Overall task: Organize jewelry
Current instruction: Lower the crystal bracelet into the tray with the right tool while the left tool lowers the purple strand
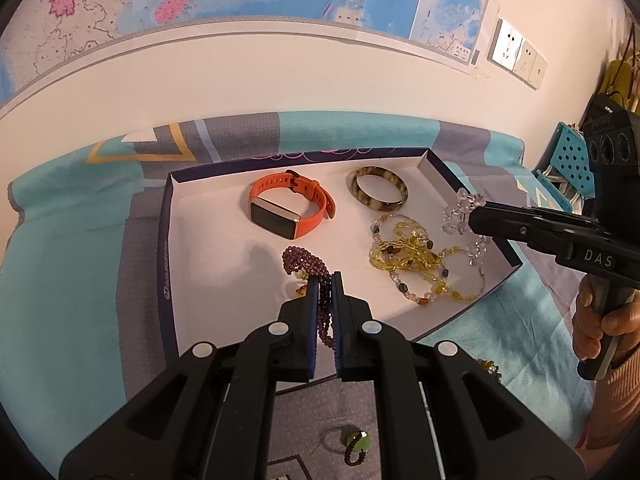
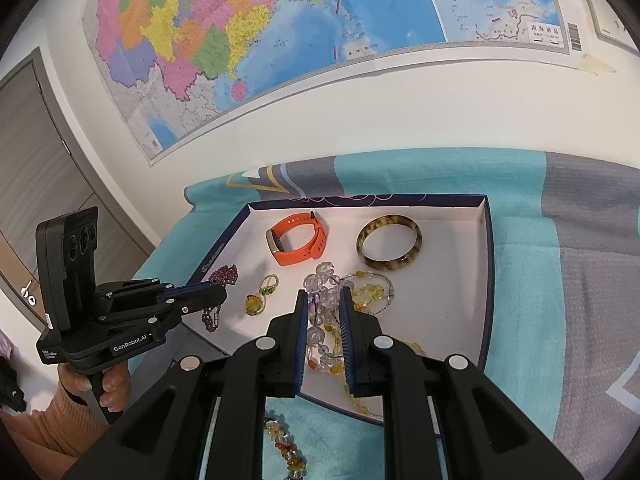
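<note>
A white-lined, dark-walled box [image 1: 176, 240] [image 2: 486, 280] lies on the bed. Inside lie an orange smartwatch [image 1: 286, 210] [image 2: 298, 242], a brown mottled bangle [image 1: 378, 194] [image 2: 390, 246] and a heap of yellow and clear bead strands [image 1: 416, 260] [image 2: 370, 294]. My left gripper [image 1: 325, 280] [image 2: 220, 294] is shut on a purple bead bracelet [image 1: 304, 262] [image 2: 224, 274] over the box's near left part. My right gripper [image 2: 325, 300] [image 1: 474, 212] is shut on a clear crystal bracelet [image 2: 324, 308] [image 1: 460, 216] above the box's right side. Small green and amber rings [image 2: 260, 296] lie in the box.
A green-stone ring [image 1: 356, 442] and an amber bead bracelet [image 2: 284, 444] lie on the teal and grey bedspread [image 1: 60, 280] in front of the box. A wall with a map [image 2: 280, 40] stands behind the bed. A door [image 2: 36, 168] is at left.
</note>
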Demonstrator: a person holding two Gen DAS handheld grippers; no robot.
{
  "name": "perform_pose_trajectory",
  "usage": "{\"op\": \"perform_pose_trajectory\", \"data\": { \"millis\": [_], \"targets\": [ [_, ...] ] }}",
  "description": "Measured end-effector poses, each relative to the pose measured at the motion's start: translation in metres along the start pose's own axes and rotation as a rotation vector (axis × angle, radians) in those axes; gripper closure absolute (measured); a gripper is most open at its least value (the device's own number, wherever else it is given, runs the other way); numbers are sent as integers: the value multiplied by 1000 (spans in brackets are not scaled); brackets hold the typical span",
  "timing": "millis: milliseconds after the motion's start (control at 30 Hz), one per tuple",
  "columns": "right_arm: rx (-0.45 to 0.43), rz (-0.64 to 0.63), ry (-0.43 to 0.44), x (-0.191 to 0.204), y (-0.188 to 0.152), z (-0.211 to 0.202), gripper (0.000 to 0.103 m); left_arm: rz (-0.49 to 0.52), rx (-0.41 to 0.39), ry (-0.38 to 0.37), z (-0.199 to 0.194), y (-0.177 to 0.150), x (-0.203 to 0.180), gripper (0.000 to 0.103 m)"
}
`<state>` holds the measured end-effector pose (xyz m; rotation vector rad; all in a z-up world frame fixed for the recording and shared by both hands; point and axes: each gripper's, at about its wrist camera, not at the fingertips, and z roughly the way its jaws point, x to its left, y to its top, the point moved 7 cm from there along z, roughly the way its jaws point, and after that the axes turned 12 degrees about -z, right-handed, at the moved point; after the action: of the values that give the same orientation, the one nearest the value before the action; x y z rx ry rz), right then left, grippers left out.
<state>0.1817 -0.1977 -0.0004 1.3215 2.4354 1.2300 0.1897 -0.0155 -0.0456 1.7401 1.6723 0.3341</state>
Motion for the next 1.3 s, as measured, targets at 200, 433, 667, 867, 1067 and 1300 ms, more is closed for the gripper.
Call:
{"op": "perform_pose_trajectory", "data": {
  "millis": [200,433,667,867,1067,1300],
  "targets": [
    [15,6,-2,-2,-1,7,89,-5,18,1,6,2,2,96],
    [28,10,-11,-6,1,14,89,-9,32,0,10,3,3,96],
    [46,10,-13,-9,1,23,89,-12,50,11,17,0,5,96],
    [54,15,-21,-13,1,29,89,-19,56,20,20,1,6,96],
    [70,25,-30,-19,0,37,89,-17,66,31,25,1,6,96],
    [85,35,-37,-24,0,44,89,-18,75,39,30,0,7,96]
  ]
}}
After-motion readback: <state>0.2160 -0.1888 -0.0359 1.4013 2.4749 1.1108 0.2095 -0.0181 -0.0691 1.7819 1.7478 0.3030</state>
